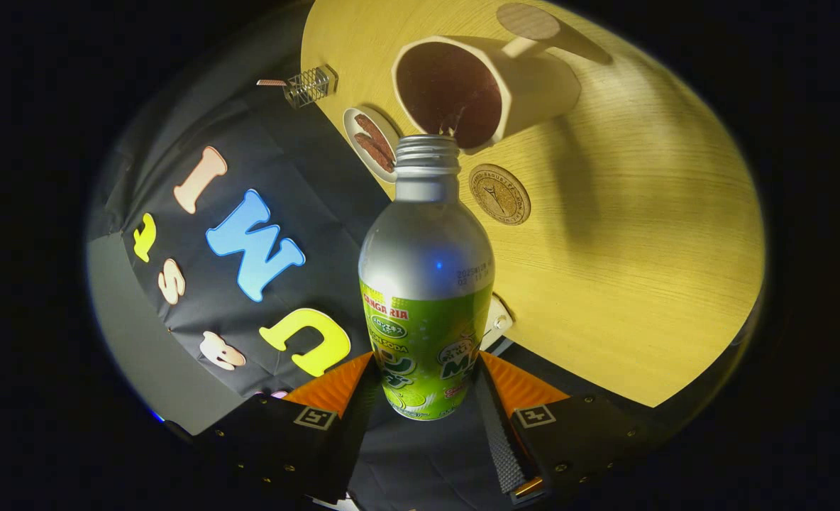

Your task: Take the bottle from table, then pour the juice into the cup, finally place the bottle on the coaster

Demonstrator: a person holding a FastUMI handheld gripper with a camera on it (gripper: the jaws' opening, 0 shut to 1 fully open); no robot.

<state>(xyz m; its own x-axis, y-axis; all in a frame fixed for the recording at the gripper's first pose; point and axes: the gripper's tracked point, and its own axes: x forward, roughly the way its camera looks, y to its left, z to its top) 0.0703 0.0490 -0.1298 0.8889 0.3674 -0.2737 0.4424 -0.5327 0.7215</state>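
"SANGARIA" in red on the green label of the bottle (426,284) between the tool's (426,397) fingers

Gripper (426,397) clamped on the bottle (426,284), neck tipped right up to the cup's (487,89) open mouth, no gap left there. Round coaster (499,194) just beside the neck, nothing on top. Small dish (373,142) crowding the other side. Wire holder (310,85) near the table's (640,248) edge. Bare wood stretching wide beyond the coaster.
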